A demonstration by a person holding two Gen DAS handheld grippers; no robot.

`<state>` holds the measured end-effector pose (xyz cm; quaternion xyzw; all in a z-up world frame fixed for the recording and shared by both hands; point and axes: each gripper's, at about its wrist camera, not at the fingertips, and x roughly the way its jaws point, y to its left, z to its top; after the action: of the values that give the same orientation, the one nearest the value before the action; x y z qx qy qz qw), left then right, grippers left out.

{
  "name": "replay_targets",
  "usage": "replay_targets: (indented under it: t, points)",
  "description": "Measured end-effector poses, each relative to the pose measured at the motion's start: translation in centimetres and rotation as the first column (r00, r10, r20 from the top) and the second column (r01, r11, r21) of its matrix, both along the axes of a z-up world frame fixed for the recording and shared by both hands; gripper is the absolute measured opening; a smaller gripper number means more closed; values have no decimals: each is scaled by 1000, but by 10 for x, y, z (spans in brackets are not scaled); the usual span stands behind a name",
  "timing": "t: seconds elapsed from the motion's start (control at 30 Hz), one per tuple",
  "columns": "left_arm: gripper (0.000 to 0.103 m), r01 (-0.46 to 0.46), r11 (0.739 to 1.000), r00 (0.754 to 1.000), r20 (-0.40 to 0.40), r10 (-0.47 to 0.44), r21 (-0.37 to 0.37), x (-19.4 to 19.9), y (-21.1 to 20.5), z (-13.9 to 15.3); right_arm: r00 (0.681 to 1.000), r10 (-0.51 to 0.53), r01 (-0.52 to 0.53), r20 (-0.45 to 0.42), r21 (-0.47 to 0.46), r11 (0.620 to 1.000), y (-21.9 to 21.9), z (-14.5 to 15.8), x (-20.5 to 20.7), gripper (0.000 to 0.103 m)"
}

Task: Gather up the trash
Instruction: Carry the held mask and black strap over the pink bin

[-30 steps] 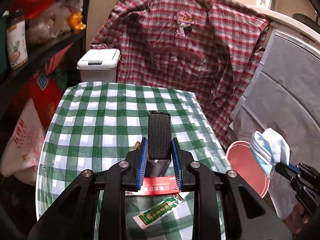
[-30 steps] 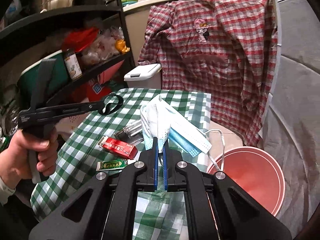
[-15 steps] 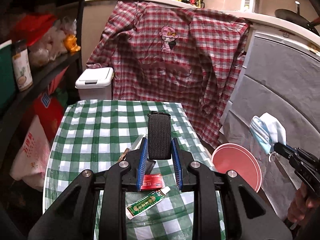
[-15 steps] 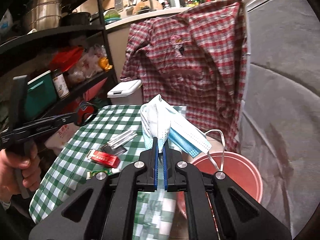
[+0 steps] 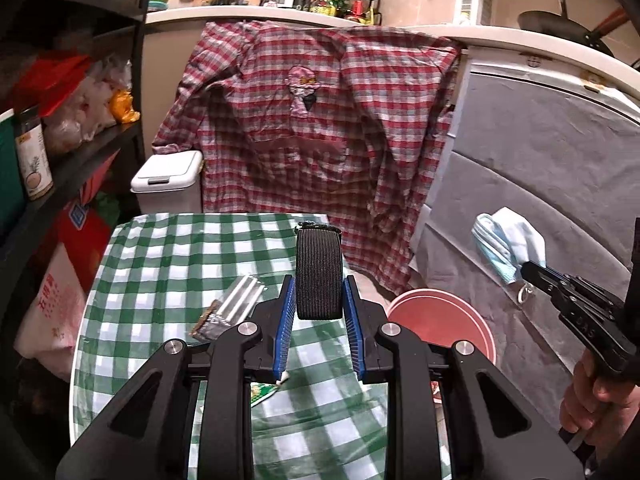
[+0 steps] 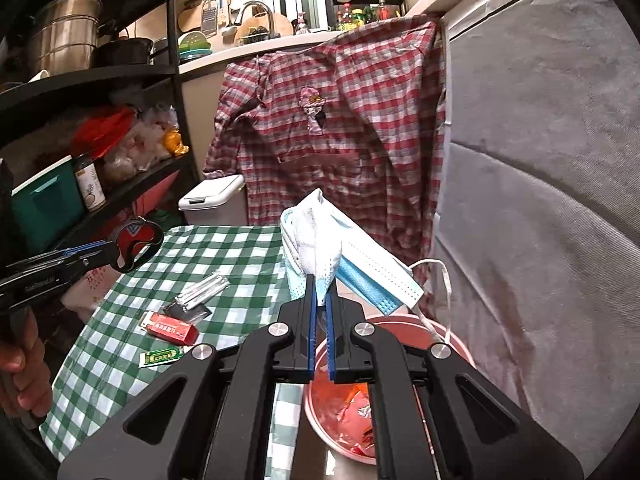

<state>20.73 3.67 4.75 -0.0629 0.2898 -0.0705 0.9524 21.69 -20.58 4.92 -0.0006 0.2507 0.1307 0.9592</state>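
My left gripper point(image 5: 319, 294) is shut on a black ribbed band point(image 5: 319, 272) and holds it upright above the green-checked table point(image 5: 180, 256). From the right wrist view that left gripper point(image 6: 94, 255) shows at the left, with the band point(image 6: 136, 245) seen as a loop. My right gripper point(image 6: 320, 292) is shut on a bunch of blue and white face masks point(image 6: 320, 232), over the red bucket point(image 6: 456, 344). The bucket point(image 5: 440, 312) stands beside the table. A foil wrapper point(image 6: 200, 292), a red packet point(image 6: 172, 326) and a green sachet point(image 6: 160, 358) lie on the cloth.
Red wrappers point(image 6: 356, 404) lie inside the bucket. A white lidded bin point(image 5: 168, 180) stands behind the table. A plaid shirt point(image 5: 320, 140) hangs over the counter. A black shelf point(image 5: 80, 152) with jars and bags is at the left, a grey cover point(image 5: 540, 160) at the right.
Both grippers have risen and drawn back from the table, each keeping its hold. The masks have swung to the right, over the bucket. The table items look smaller and lower.
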Motion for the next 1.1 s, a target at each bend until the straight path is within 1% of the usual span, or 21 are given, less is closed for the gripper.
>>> replay_targets:
  t: [0.27, 0.47, 0.7, 1.1]
  points:
    - [24, 38, 999, 999, -5, -38, 5, 5, -24, -3, 999, -45, 45, 6, -25, 999, -15, 3, 3, 4]
    - [24, 69, 998, 998, -10, -69, 11, 10, -42, -6, 997, -71, 71, 2, -26, 997, -24, 3, 6, 4]
    - [24, 102, 995, 995, -13, -102, 12, 17, -61, -9, 994, -101, 103, 32, -60, 993, -30, 5, 6, 4]
    - [24, 163, 986, 986, -33, -162, 20, 28, -98, -17, 990, -141, 141, 14, -35, 989, -52, 6, 11, 4]
